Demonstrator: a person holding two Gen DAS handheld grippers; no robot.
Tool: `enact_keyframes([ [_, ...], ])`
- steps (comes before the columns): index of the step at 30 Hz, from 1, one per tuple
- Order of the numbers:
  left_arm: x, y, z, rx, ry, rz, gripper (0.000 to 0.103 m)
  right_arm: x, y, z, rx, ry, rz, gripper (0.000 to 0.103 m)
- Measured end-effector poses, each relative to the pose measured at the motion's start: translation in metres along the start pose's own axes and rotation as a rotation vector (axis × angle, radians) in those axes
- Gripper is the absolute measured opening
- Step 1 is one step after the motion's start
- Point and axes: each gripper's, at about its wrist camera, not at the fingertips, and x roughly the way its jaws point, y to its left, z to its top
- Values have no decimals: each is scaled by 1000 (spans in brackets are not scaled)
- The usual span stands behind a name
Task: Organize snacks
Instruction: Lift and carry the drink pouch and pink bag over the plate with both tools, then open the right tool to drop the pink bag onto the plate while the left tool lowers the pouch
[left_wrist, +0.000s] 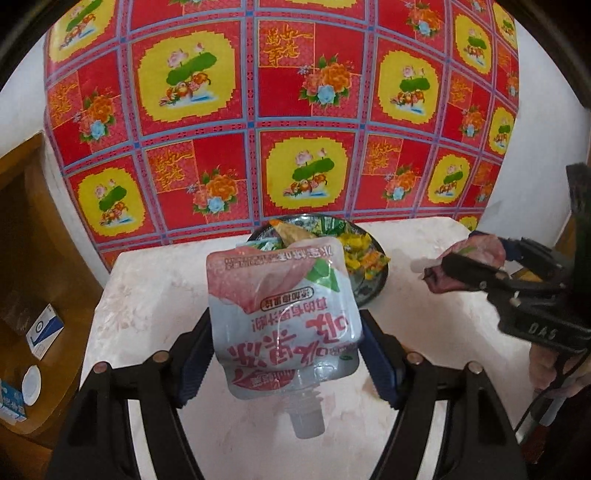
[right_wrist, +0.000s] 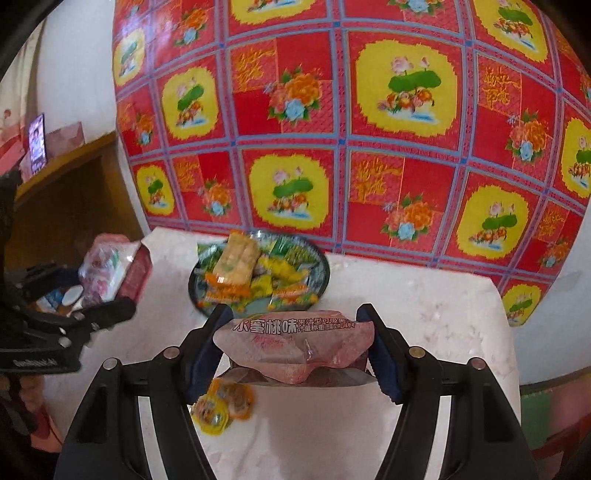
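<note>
Snack pouches are held above a pale marble-look table (left_wrist: 424, 332) set against a red-and-yellow floral cloth (left_wrist: 280, 110): the left gripper (left_wrist: 286, 343) clamps a spouted pouch (left_wrist: 282, 317); the right gripper (right_wrist: 295, 343) clamps a pink one (right_wrist: 295, 347) printed "水蜜桃味". A dark plate (right_wrist: 325, 275) of snacks sits behind.

A red and yellow flowered cloth (left_wrist: 280, 122) hangs on the white wall (left_wrist: 546, 147), beside a brown wooden shelf (left_wrist: 22, 229).
</note>
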Motion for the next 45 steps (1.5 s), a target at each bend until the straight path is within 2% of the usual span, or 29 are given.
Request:
enact_keyframes([
  [6, 19, 1, 27, -10, -94, -54, 77, 17, -12, 24, 34, -42, 24, 70],
  [11, 42, 7, 46, -48, -227, -77, 76, 37, -19, 46, 63, -93, 18, 70],
  [14, 57, 17, 42, -82, -283, -150, 76, 55, -19, 51, 58, -123, 27, 70],
  [18, 73, 29, 40, -110, -244, -184, 76, 77, -18, 46, 40, -177, 47, 71],
  [22, 80, 27, 37, -90, -261, -116, 76, 101, -23, 38, 67, -162, 62, 71],
  [23, 82, 25, 36, -78, -259, -112, 76, 104, -26, 39, 84, -142, 82, 71],
  [27, 88, 18, 35, -54, -230, -129, 76, 101, -34, 38, 130, -172, 109, 71],
  [30, 92, 21, 36, -69, -211, -132, 77, 105, -30, 39, 123, -153, 113, 71],
  [34, 105, 27, 38, -109, -141, -159, 77, 111, -24, 40, 120, -130, 143, 71],
  [38, 114, 29, 37, -134, -82, -190, 83, 119, -19, 40, 100, -98, 160, 71],
  [42, 110, 28, 37, -134, -102, -197, 89, 124, -16, 39, 94, -61, 201, 72],
  [45, 104, 31, 38, -149, -124, -214, 92, 132, -17, 38, 110, -8, 243, 78],
])
